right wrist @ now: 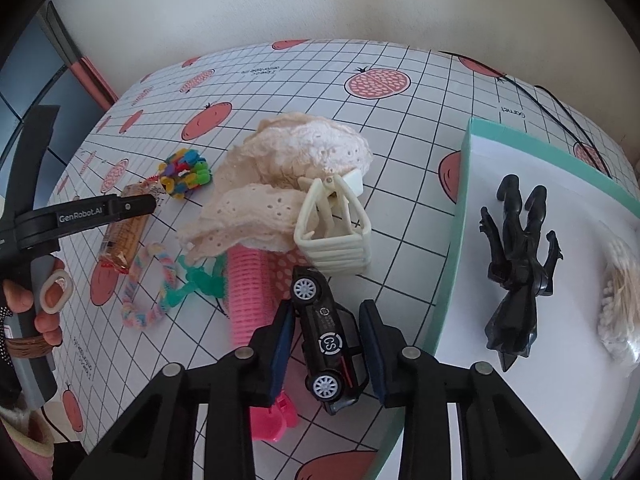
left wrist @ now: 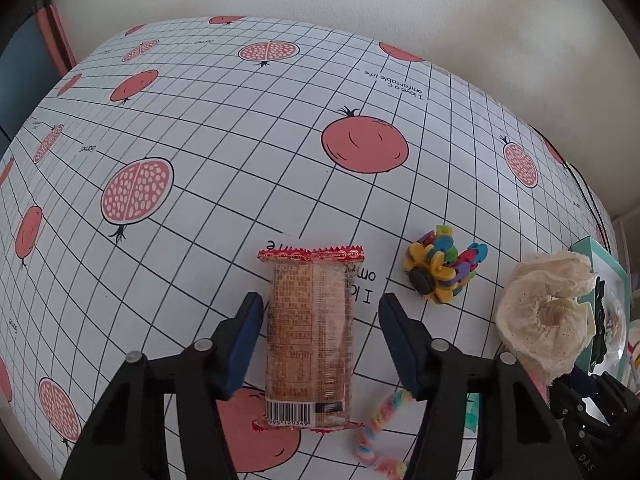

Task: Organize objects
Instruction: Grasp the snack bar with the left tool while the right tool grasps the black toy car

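A snack packet (left wrist: pixel 310 340) with a red crimped top lies flat on the pomegranate-print tablecloth (left wrist: pixel 240 140), between the fingers of my open left gripper (left wrist: pixel 320 312), which do not touch it. In the right wrist view the packet (right wrist: pixel 124 232) lies under the left gripper (right wrist: pixel 132 206). My right gripper (right wrist: pixel 326 320) is open around a black toy car (right wrist: pixel 330 340) lying on its side. A teal-rimmed white tray (right wrist: pixel 516 184) on the right holds a black figure (right wrist: pixel 516 264) and a bag of cotton swabs (right wrist: pixel 620 300).
A colourful plastic-piece toy (left wrist: pixel 444 264), cream lace fabric (right wrist: pixel 296 156), a pastel braided band (right wrist: pixel 154 288), a pink hair roller (right wrist: pixel 246 292), a teal clip (right wrist: pixel 200 280), a cream mini basket (right wrist: pixel 336 236) and a pink clip (right wrist: pixel 276 420) lie on the table. A wall stands behind.
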Tool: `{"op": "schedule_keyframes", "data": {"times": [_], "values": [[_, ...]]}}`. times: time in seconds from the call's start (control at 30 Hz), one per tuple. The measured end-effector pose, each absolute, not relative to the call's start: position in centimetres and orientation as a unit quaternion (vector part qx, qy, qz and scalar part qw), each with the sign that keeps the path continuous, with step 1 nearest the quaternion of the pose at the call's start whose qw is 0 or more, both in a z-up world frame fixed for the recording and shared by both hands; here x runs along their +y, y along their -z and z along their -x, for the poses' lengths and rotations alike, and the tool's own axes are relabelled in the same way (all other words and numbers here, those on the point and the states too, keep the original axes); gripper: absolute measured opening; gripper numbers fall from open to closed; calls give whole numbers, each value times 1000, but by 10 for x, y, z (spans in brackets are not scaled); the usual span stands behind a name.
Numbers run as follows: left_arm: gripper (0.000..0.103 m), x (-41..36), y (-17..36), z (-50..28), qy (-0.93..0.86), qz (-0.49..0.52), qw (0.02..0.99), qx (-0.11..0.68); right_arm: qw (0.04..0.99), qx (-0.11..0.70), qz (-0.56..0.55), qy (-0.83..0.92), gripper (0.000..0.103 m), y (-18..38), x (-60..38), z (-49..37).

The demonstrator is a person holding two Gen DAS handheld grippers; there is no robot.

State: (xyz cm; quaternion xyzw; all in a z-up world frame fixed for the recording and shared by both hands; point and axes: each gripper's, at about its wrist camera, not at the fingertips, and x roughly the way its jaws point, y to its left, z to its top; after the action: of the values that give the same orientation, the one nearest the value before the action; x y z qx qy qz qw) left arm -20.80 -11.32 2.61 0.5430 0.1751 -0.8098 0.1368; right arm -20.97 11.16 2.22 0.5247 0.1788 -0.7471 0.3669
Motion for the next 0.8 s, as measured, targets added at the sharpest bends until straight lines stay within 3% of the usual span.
{"op": "schedule_keyframes", "data": {"times": [0.17,0.3,0.8], "values": [[43,-112,-26,207,809,-545,146,165,366,184,-523,748,34,-22,109,208],[42,-110,-27,206,810,-544,153,158,371,182,-524,745,27,-21,109,208],[38,-99,-40,204,805,-543,165,172,382,168,-506,755,28,-49,124,206]]}}
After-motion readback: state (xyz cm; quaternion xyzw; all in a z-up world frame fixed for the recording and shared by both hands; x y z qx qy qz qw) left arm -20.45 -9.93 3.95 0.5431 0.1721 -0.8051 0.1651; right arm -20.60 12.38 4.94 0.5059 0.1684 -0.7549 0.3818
